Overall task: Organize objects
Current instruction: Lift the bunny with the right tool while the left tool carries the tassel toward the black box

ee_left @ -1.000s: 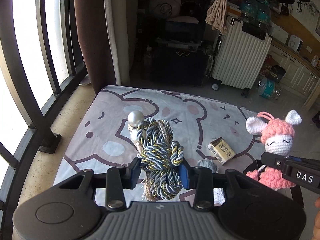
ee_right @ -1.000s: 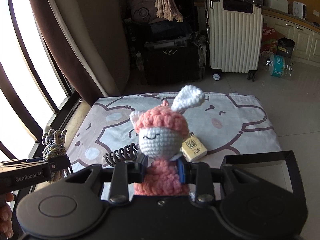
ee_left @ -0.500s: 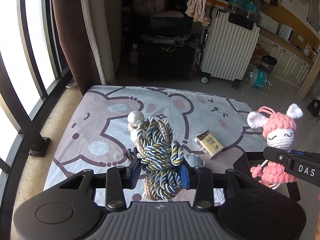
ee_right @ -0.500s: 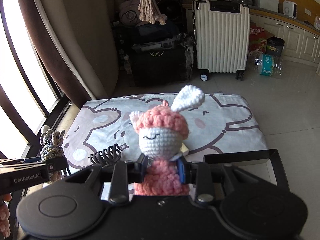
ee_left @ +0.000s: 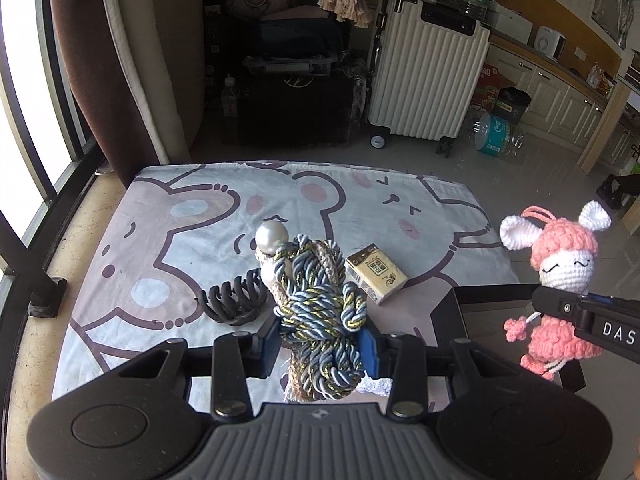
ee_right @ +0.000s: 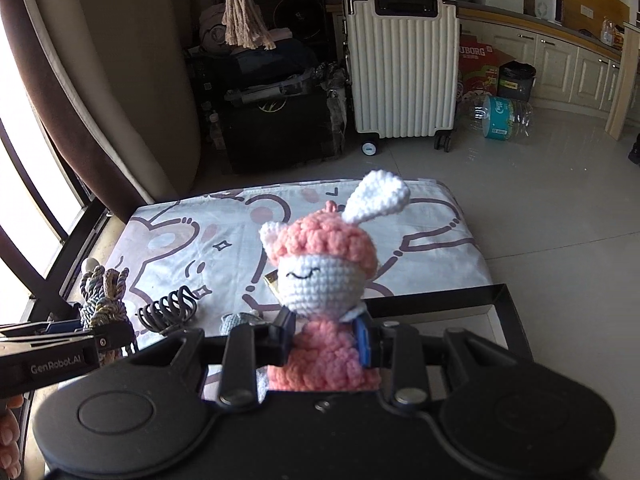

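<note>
hair clip (ee_left: 234,305) left of box (ee_left: 375,273), prob. apart

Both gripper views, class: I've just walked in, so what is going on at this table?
A person is tidying small items with a handheld gripper in each hand. The left gripper is shut on a braided cord bundle with a pearl. The right gripper is shut on a pink crocheted bunny. Both are held up above the cartoon-print cloth. A black hair claw and a small yellow packet lie on the cloth, and a black tray sits at its right.
</note>
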### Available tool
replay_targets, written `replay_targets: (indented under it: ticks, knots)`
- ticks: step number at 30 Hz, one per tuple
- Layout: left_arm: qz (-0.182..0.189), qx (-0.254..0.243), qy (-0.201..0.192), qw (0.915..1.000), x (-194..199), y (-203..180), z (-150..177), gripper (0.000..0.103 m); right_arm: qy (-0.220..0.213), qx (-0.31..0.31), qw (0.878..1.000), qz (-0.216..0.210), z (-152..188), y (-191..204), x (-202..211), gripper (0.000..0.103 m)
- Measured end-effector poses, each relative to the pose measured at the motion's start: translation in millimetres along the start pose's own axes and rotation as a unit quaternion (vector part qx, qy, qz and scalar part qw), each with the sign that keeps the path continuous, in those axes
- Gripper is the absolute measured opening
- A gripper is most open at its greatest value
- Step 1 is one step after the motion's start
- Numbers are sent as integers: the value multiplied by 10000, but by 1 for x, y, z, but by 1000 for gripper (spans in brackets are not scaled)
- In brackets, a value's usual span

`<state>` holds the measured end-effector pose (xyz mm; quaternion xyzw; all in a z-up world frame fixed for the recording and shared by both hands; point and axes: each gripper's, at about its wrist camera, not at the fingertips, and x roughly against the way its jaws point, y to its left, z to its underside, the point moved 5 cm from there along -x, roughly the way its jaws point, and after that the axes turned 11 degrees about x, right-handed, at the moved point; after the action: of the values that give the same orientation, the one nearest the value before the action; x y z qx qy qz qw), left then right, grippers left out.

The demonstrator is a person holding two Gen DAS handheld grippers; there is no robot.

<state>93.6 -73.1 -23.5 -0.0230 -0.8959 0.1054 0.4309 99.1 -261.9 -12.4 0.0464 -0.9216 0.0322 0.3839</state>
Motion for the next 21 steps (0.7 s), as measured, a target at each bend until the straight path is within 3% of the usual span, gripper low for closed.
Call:
replay_targets:
  ticks: [21]
  knots:
    - [273, -408, 226, 9985, -27, -65, 13, 42, 147, -307, 9988, 358, 23, -68, -1, 32]
